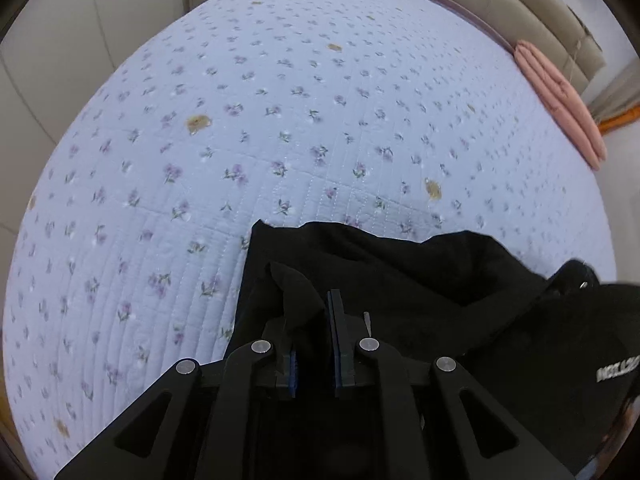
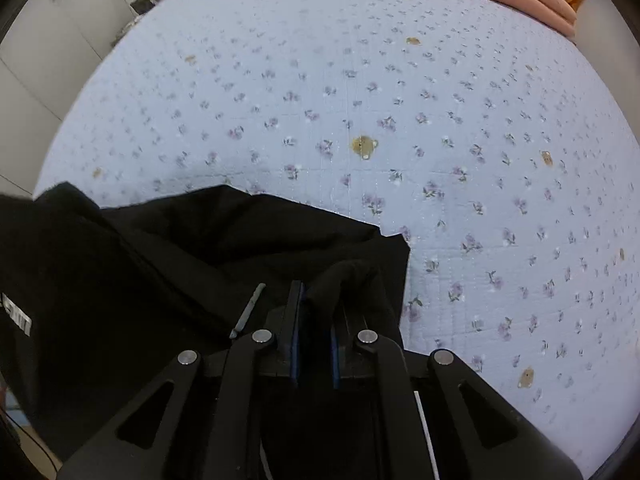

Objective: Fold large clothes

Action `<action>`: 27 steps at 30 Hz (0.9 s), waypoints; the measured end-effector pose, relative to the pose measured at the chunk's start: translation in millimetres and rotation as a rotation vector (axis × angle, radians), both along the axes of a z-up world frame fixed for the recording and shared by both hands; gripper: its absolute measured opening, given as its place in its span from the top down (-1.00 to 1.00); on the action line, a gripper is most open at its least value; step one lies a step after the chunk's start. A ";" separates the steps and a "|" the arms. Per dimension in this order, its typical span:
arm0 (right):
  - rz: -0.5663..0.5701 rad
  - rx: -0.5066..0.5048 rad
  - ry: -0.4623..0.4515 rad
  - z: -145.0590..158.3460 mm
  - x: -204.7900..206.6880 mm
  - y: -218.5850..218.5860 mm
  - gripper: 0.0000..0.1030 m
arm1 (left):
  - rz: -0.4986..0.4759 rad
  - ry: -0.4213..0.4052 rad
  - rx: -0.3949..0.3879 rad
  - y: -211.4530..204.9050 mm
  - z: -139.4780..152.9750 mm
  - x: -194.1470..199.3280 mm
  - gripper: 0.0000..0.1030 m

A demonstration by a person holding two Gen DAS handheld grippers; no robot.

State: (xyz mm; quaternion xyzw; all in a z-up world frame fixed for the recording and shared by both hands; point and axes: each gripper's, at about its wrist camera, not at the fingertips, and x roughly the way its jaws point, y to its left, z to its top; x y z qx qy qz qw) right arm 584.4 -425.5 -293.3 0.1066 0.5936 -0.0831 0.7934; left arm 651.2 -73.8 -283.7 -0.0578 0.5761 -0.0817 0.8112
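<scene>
A: At the bottom centre of the left wrist view, what does the left gripper [image 1: 316,320] have?

B: A fold of the black garment [image 1: 400,280] stands up between its jaws. The jaws look nearly together, with the cloth against the left pad; I cannot tell for sure that both pads press on it.

A: And the right gripper [image 2: 316,312]?

B: Bottom centre of its own view, jaws clamped on a bunched edge of the same black garment [image 2: 200,248], which humps up over the right finger.

A: Where does the garment lie?

B: On the bed, across the lower part of both frames. In the left view it spreads from the centre to the lower right, where white lettering [image 1: 618,368] shows. In the right view it fills the lower left, with a white label [image 2: 18,318] at the left edge and a grey zipper pull [image 2: 248,312] just left of the jaws.

A: The rest of the bed?

B: A pale blue quilted bedspread [image 1: 280,100] with small purple flowers and a few brown bear motifs. A folded pink blanket [image 1: 560,100] sits at its far edge, upper right in both views. White cupboards [image 2: 48,40] stand at upper left.
</scene>
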 end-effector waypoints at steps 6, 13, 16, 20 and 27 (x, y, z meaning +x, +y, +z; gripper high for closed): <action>0.013 0.040 0.038 23.6 -0.6 -10.2 0.67 | -0.070 -0.035 0.017 6.8 42.8 -0.1 0.65; -0.103 0.305 -0.071 78.7 -25.3 -58.0 0.37 | -0.039 -0.108 -0.251 63.2 109.4 1.3 0.38; -0.155 0.401 -0.097 81.3 -35.1 -68.6 0.19 | 0.007 -0.195 -0.199 78.8 126.7 -0.9 0.08; -0.210 0.445 -0.182 93.3 -54.0 -78.7 0.03 | -0.021 -0.146 -0.209 79.3 110.2 6.0 -0.07; -0.115 0.288 -0.159 82.7 -43.0 -71.5 -0.42 | -0.188 -0.014 -0.126 38.0 39.4 21.8 -0.07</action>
